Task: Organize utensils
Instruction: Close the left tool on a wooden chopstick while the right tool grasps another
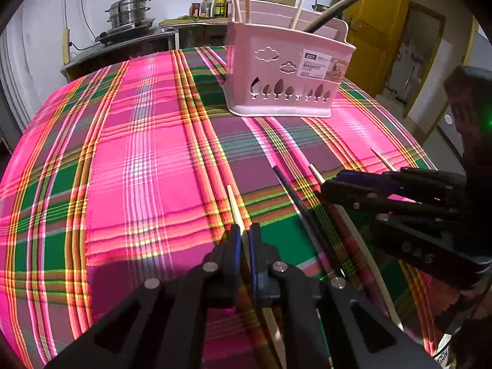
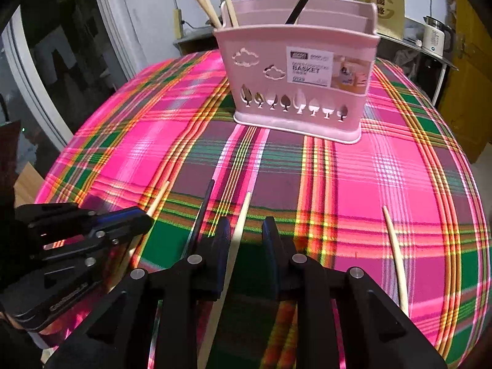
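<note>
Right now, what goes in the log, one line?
left claw: shut on pale chopstick | right claw: open around second chopstick | pink basket: holds chopsticks

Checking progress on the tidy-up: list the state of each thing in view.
Left gripper: shut on a pale chopstick.
Right gripper: open, astride a second pale chopstick.
Black chopstick: lying on the plaid cloth.
Pink basket: upright, chopsticks standing inside.
</note>
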`<state>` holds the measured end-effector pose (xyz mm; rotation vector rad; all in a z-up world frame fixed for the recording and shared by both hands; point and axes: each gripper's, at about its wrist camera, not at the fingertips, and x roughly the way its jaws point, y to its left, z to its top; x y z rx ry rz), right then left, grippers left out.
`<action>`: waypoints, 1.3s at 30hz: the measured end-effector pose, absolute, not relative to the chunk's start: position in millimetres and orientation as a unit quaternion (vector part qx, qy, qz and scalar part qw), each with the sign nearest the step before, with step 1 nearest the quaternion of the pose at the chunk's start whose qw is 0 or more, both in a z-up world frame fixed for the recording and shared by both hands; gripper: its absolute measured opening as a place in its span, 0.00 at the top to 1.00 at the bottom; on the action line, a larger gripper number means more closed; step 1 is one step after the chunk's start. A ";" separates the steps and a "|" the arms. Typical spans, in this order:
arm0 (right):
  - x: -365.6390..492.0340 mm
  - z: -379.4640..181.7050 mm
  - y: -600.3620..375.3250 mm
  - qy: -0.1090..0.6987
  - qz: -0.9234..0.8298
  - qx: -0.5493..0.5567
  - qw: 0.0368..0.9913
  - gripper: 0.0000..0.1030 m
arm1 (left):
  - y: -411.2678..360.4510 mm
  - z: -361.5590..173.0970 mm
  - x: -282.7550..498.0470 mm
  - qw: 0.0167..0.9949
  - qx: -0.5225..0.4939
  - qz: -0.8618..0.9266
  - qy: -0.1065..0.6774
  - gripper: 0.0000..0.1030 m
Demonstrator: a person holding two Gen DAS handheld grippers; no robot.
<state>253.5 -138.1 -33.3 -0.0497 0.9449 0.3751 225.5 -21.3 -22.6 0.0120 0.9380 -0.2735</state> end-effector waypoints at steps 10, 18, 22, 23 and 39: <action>262.9 -33.2 -128.0 0.461 0.164 -0.060 0.870 0.86 | -19.2 -22.7 243.3 0.877 -0.001 -0.127 0.464 0.91; 264.8 -32.9 -130.4 0.463 0.163 -0.060 0.869 0.94 | -21.3 -20.5 258.3 0.864 -0.002 -0.129 0.486 0.91; 265.3 -33.1 -131.1 0.463 0.166 -0.053 0.869 0.94 | -24.3 -19.9 264.3 0.861 0.002 -0.126 0.493 0.89; 265.1 -33.2 -131.6 0.462 0.166 -0.051 0.870 0.94 | -25.1 -19.8 265.0 0.861 0.003 -0.125 0.492 0.88; 264.2 -22.8 -138.7 0.453 0.179 -0.026 0.873 0.95 | -27.8 -2.8 268.2 0.876 0.013 -0.118 0.468 0.95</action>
